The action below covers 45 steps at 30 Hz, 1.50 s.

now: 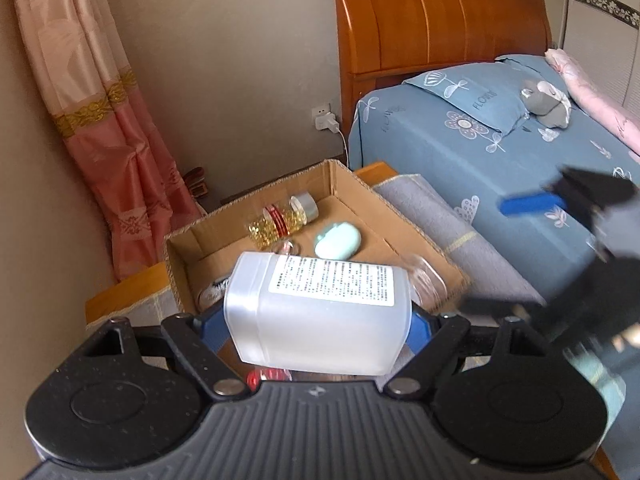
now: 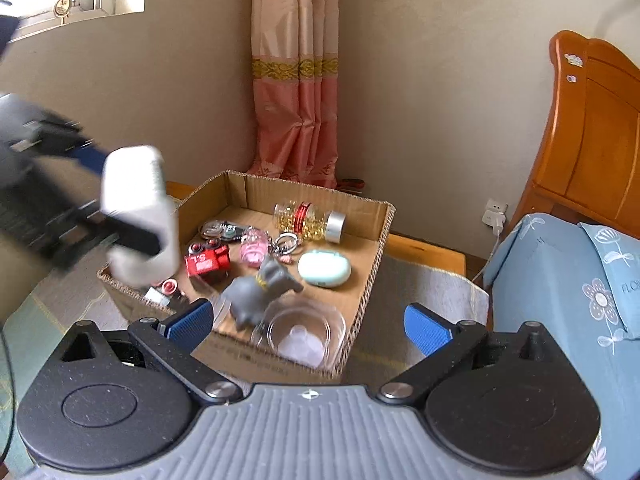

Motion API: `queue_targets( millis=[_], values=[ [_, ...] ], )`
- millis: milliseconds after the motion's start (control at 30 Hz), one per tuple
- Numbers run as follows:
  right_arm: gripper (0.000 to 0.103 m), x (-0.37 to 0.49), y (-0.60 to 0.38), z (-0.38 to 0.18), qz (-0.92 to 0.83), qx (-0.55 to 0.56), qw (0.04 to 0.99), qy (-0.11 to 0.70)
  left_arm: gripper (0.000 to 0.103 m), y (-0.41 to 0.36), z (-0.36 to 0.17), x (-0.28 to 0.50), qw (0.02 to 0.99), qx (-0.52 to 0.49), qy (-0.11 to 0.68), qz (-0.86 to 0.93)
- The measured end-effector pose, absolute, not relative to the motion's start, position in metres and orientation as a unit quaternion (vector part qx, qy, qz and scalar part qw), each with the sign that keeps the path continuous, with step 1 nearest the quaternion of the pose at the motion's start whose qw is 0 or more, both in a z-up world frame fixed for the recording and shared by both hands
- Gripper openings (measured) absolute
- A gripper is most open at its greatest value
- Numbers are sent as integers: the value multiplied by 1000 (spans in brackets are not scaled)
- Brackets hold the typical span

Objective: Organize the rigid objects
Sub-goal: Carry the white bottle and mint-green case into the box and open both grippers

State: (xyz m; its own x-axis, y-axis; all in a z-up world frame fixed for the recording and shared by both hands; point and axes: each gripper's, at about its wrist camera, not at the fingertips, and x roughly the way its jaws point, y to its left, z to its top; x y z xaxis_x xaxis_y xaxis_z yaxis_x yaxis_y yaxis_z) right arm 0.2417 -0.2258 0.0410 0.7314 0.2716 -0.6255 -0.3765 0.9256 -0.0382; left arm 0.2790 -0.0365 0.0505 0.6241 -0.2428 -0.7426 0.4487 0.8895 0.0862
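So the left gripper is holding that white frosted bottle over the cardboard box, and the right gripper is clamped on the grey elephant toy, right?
Not quite. The right gripper is open and holds nothing; in the right wrist view the grey elephant toy lies in the cardboard box. The left gripper does hold the white frosted bottle.

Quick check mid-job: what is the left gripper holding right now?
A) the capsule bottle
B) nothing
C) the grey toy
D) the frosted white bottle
D: the left gripper is shut on the frosted white bottle, held sideways above the box; the capsule bottle and grey toy lie inside.
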Motion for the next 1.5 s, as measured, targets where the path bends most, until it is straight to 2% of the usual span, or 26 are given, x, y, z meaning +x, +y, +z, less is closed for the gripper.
queue_targets(
  millis=[533,767,1100,1333,1500],
  values=[
    [103,214,-241,47,163,-66,939,294,83,-42,5,407,876,112,460,-96],
    [103,218,-244,46,159,-55,940,297,88,-28,0,417,882,102,455,-73],
    [103,206,-225,55,150,-63,940,300,96,-9,42,368,907,94,404,-70],
    [103,192,-207,57,133,-66,937,317,102,5,77,283,933,90,338,-83],
    [103,183,-200,48,99,-49,933,341,102,10,77,213,941,77,320,-77]
  ],
)
